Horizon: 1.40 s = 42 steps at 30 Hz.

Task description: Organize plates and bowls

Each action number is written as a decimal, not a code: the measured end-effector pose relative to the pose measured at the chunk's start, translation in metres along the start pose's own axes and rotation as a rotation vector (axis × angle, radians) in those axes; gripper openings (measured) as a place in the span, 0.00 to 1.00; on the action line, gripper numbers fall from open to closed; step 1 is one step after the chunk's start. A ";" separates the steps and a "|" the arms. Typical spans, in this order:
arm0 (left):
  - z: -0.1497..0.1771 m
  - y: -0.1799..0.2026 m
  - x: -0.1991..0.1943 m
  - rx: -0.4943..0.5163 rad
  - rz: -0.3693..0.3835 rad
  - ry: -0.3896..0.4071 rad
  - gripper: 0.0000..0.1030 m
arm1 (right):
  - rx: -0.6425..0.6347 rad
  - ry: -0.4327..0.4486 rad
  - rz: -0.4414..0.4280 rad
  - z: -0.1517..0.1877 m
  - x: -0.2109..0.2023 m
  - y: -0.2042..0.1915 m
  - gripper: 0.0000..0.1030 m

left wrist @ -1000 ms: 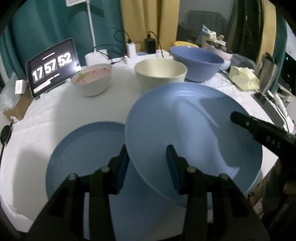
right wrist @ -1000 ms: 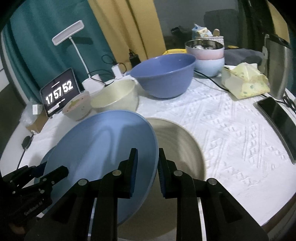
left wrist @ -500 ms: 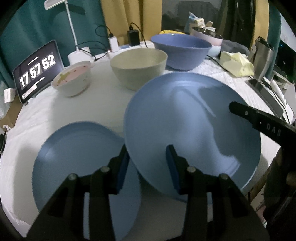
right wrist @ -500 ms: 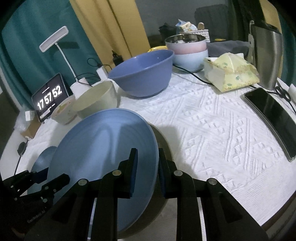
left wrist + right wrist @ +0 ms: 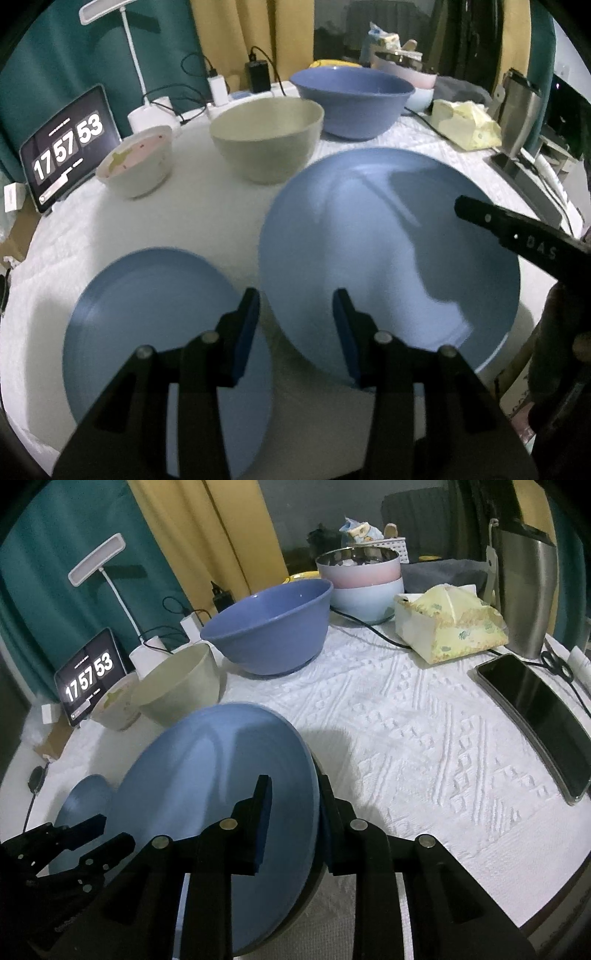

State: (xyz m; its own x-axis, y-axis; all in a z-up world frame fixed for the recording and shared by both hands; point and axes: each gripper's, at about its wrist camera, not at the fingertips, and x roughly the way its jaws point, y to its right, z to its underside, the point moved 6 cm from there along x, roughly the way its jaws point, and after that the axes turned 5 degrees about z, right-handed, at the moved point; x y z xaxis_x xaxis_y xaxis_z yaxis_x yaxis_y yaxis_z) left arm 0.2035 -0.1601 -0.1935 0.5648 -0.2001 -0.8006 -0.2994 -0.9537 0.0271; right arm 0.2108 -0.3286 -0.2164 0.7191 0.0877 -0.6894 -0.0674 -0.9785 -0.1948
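Note:
A large blue plate [image 5: 388,258] hangs tilted over the white tablecloth. My right gripper [image 5: 295,805] is shut on its near rim, one pad on the face and one beneath, and its jaws are opening. One of its fingers [image 5: 517,240] lies across the plate's right side in the left wrist view. My left gripper [image 5: 295,317] stands open, with the plate's left rim loose between its wide jaws. A smaller blue plate [image 5: 147,314] lies flat to the left. Behind stand a cream bowl [image 5: 266,140], a big blue bowl [image 5: 351,99] and a small pink-lined bowl [image 5: 136,166].
A tablet clock [image 5: 66,147] and a desk lamp with cables stand at the back left. Stacked pink and pale blue bowls [image 5: 362,583], a tissue pack [image 5: 450,627], a metal flask [image 5: 524,590] and a phone [image 5: 535,720] line the right side. The table edge curves close at the front right.
The large blue plate no longer overlaps the small blue plate; a strip of cloth shows between them. The beige plate seen beneath it a second ago is hidden. The right jaws stand slightly wider.

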 end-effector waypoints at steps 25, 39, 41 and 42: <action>0.004 -0.061 -0.032 -0.158 0.028 0.114 0.42 | -0.091 0.065 0.087 -0.016 -0.019 -0.043 0.39; 0.014 -0.107 -0.047 -0.228 -0.009 0.166 0.45 | -0.179 0.032 0.020 -0.009 -0.012 -0.109 0.39; 0.016 -0.114 -0.049 -0.234 -0.011 0.170 0.45 | -0.189 0.027 0.014 -0.007 -0.010 -0.118 0.39; 0.017 -0.117 -0.050 -0.237 -0.012 0.172 0.45 | -0.195 0.022 0.011 -0.006 -0.009 -0.123 0.39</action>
State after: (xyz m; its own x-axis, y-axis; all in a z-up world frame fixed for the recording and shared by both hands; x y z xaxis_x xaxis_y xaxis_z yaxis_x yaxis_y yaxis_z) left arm 0.1976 -0.0353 -0.1670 0.6957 -0.2041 -0.6888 -0.1152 -0.9781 0.1734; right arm 0.2163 -0.2105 -0.1821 0.7341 0.0749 -0.6749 0.0583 -0.9972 -0.0474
